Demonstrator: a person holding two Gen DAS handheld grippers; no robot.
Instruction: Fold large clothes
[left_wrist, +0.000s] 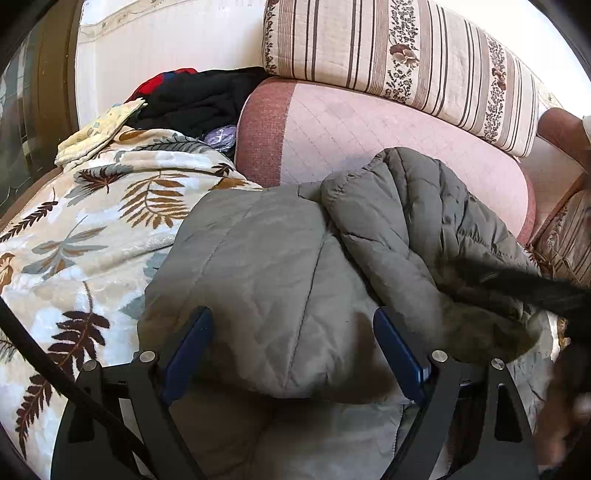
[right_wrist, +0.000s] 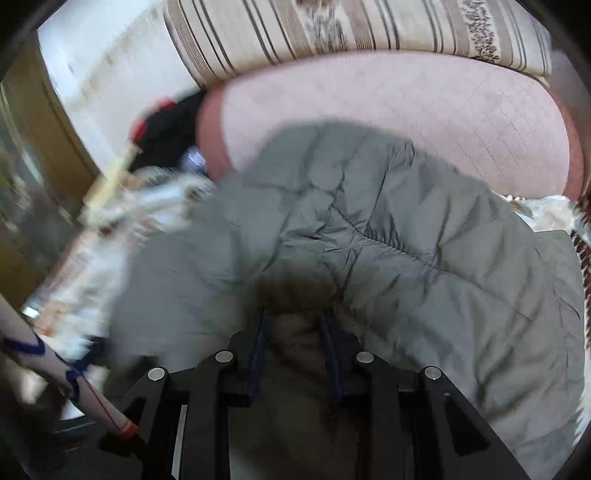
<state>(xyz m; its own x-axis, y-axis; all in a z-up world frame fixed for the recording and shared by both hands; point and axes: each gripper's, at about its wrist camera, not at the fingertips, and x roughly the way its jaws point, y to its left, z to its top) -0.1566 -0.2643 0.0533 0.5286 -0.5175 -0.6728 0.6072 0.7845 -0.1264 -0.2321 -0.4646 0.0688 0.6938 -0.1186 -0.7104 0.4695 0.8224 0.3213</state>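
Note:
A grey-green quilted jacket (left_wrist: 280, 266) lies bunched on a leaf-patterned blanket (left_wrist: 85, 221), one sleeve (left_wrist: 424, 221) folded over its body. My left gripper (left_wrist: 291, 349) hovers over the jacket's near part, open wide, and its blue pads (left_wrist: 192, 347) do not press the cloth. In the blurred right wrist view the jacket (right_wrist: 406, 236) fills the middle. My right gripper (right_wrist: 293, 332) stands slightly open just above it. Dark brown fur trim (right_wrist: 295, 354) shows between and below its fingers, and no pad presses on it. A dark blur (left_wrist: 535, 291) at the right edge is that gripper.
Behind the jacket lie a pink bolster (left_wrist: 369, 133) and a striped floral cushion (left_wrist: 399, 62). Dark and red clothes (left_wrist: 199, 99) and a pale yellow cloth (left_wrist: 99, 129) are piled at the back left. A white tube with blue and red marks (right_wrist: 66, 373) crosses the lower left.

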